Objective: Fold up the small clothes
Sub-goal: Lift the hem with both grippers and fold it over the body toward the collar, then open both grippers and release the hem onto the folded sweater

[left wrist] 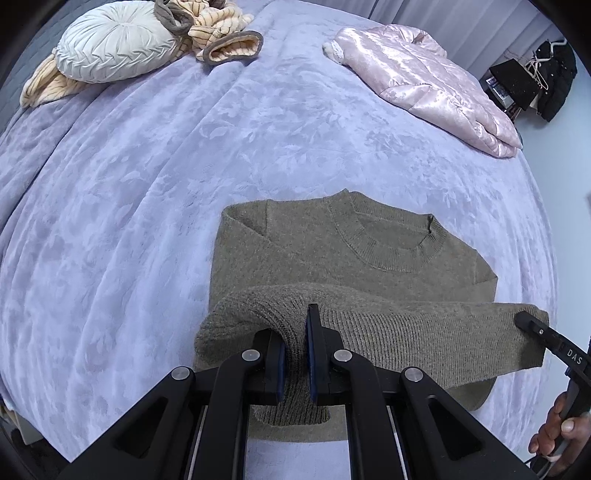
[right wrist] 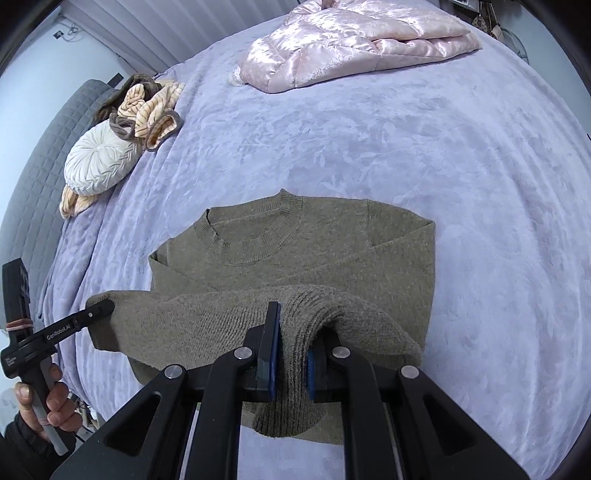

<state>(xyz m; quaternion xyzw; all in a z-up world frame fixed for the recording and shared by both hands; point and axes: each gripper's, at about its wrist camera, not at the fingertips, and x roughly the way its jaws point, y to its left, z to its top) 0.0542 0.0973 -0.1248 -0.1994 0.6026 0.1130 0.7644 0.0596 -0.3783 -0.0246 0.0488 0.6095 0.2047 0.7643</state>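
Sweater: we see the olive knit sweater (left wrist: 332,258) lying on the bed (left wrist: 147,184), collar away from us, near the bed's front edge.

Sleeves: both look already folded in across the body — judging by the diagonal creases at each shoulder.

Hem: the bottom edge is lifted off the bed and bunched into a raised roll across the lower half of the garment.

Left claw: our left claw (left wrist: 295,354) is clamped on the ribbed hem at the sweater's left end, knit pinched between the blue pads.

Right claw: our right claw (right wrist: 291,354) grips the hem at the other end, its pads closed on a fold of the same ribbing; in the left wrist view its tip sits on the far corner of the lifted band.

Done so far: we judge the side folds finished and the bottom-to-top fold begun, with the hem raised but not yet laid down.

Left to do: carry the hem toward the collar, set it flat, let go — perhaps smooth it after. Whether another fold follows we cannot tell.

Other clothes: a pink quilted jacket (left wrist: 424,85) lies well apart near the far edge, and a striped cream garment (left wrist: 221,33) sits crumpled beside a round pillow (left wrist: 114,48); both look unfolded, so more of the task seems to remain.
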